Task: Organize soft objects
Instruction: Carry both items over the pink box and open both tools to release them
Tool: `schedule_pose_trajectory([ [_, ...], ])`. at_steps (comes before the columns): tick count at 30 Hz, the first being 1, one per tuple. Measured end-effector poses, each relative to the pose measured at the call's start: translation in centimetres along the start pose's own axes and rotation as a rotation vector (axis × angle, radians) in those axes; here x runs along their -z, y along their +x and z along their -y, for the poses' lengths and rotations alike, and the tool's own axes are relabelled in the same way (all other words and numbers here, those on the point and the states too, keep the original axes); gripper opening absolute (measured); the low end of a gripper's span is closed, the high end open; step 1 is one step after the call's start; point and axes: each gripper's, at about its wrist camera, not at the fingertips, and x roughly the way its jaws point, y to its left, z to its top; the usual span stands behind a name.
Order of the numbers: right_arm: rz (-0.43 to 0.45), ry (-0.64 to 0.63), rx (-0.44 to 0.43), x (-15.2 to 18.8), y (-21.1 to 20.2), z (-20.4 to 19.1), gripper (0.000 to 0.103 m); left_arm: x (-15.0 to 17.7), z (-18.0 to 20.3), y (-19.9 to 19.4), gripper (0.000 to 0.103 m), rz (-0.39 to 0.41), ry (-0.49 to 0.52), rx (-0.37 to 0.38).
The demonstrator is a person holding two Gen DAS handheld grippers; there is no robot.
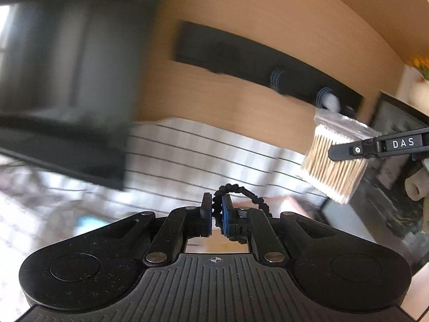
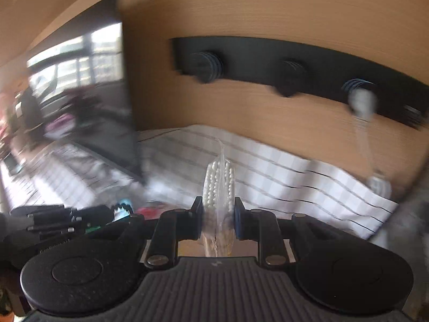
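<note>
the left tongs [image 1: 216,212] pinched a black beaded hair tie [image 1: 242,196]; the right tongs [image 2: 218,214] clamped a clear bag of cotton swabs [image 2: 218,185]. both hung above the checked cloth [image 2: 308,177].

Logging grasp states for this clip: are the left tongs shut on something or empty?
Shut on something. In the left wrist view, the left tongs pinch a black beaded hair tie, its loop sticking out past the fingertips.

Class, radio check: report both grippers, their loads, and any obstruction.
Left gripper shut on black beaded band. Right gripper shut on cotton swab bag. Both airborne facing hook rack; nothing blocking.
</note>
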Motion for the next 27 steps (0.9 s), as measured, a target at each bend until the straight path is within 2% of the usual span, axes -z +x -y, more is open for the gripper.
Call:
schedule_pose_trajectory([
  [6,0.011,0.133,0.034,2.0,0.2,5.9,0.021,0.9,5.1,6.2,0.010,-0.087,0.040,0.105],
  [9,-0.002,0.189,0.031,3.0,2.0,7.7,0.021,1.1,6.7,9.1,0.010,-0.136,0.033,0.129],
  [11,-0.017,0.241,0.009,3.4,3.7,8.6,0.021,1.6,7.1,10.5,0.010,-0.141,-0.018,0.191],
  [12,-0.022,0.272,-0.017,3.5,4.9,9.1,0.022,2.1,6.8,12.0,0.013,-0.165,-0.069,0.244],
  [13,-0.027,0.287,-0.042,3.5,6.0,9.4,0.025,2.3,6.6,13.3,0.014,-0.215,-0.094,0.266],
  [14,-0.043,0.301,-0.061,3.5,7.2,9.7,0.031,2.8,6.5,14.6,0.015,-0.270,-0.109,0.254],
  [15,-0.069,0.334,-0.045,3.9,8.6,10.1,0.045,3.4,6.3,15.6,0.016,-0.293,-0.113,0.224],
  [16,-0.083,0.360,-0.013,4.2,9.4,10.3,0.052,3.9,6.0,15.9,0.016,-0.284,-0.111,0.183],
  [18,-0.109,0.385,0.017,5.2,10.4,10.8,0.052,4.2,5.2,15.5,0.016,-0.248,-0.125,0.136],
  [21,-0.124,0.388,0.042,6.6,10.5,11.2,0.053,3.5,3.9,13.5,0.016,-0.204,-0.138,0.104],
  [24,-0.125,0.365,0.073,8.0,9.4,10.7,0.054,2.7,3.3,10.2,0.016,-0.175,-0.081,0.076],
  [27,-0.118,0.305,0.097,8.9,8.4,9.1,0.058,3.3,1.5,6.0,0.016,-0.150,-0.036,-0.013],
])
